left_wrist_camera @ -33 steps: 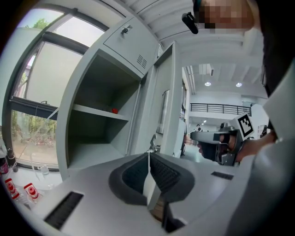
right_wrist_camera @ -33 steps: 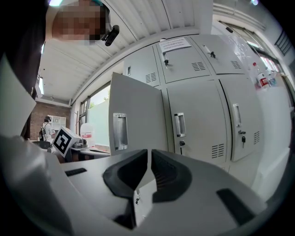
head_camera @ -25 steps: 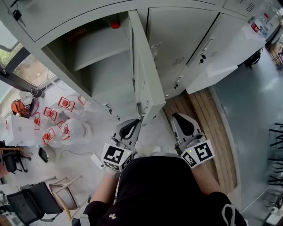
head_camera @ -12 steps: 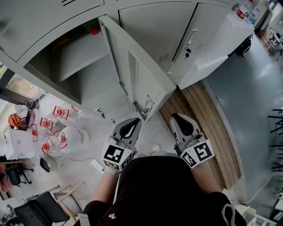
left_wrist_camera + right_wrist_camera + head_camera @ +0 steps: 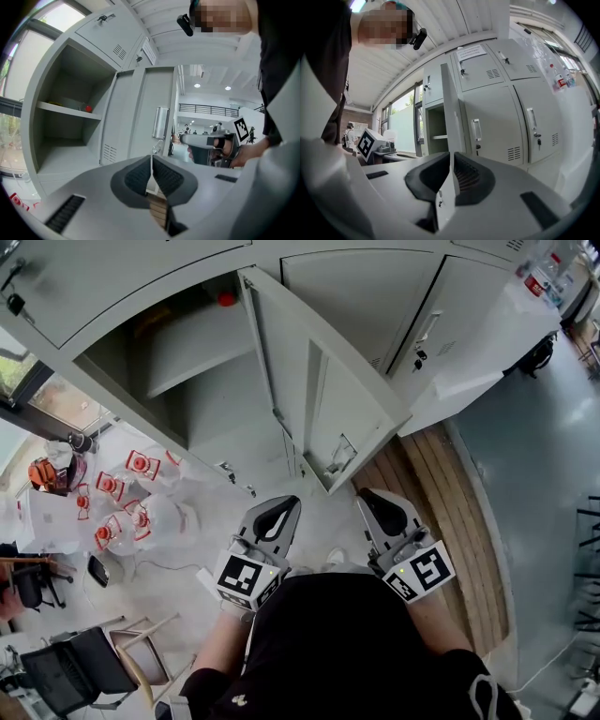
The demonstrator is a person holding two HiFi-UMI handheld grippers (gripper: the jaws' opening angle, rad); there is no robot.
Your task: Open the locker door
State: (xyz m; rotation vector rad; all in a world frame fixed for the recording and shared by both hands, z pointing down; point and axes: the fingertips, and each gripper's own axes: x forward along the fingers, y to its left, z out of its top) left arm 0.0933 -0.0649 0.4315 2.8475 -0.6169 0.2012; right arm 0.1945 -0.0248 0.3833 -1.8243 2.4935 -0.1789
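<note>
Left hand-held gripper (image 5: pixel 280 510) and right hand-held gripper (image 5: pixel 374 502) are both sitting fully closed, gripping nothing, just near of locker door (image 5: pixel 323 399), which is standing wide open off far locker (image 5: pixel 211 413). I'm judging risk: unheld door drifting shut, or its near edge clipping jaws.

Pale grey lockers (image 5: pixel 366 287), one red spot (image 5: pixel 226 298)
Door (image 5: pixel 328 399) pale grey; left gripper (image 5: pixel 281 506) and right gripper (image 5: pixel 373 499) grey, cubes (image 5: pixel 242 576) black-and-white; planks (image 5: pixel 450 512) brown.
</note>
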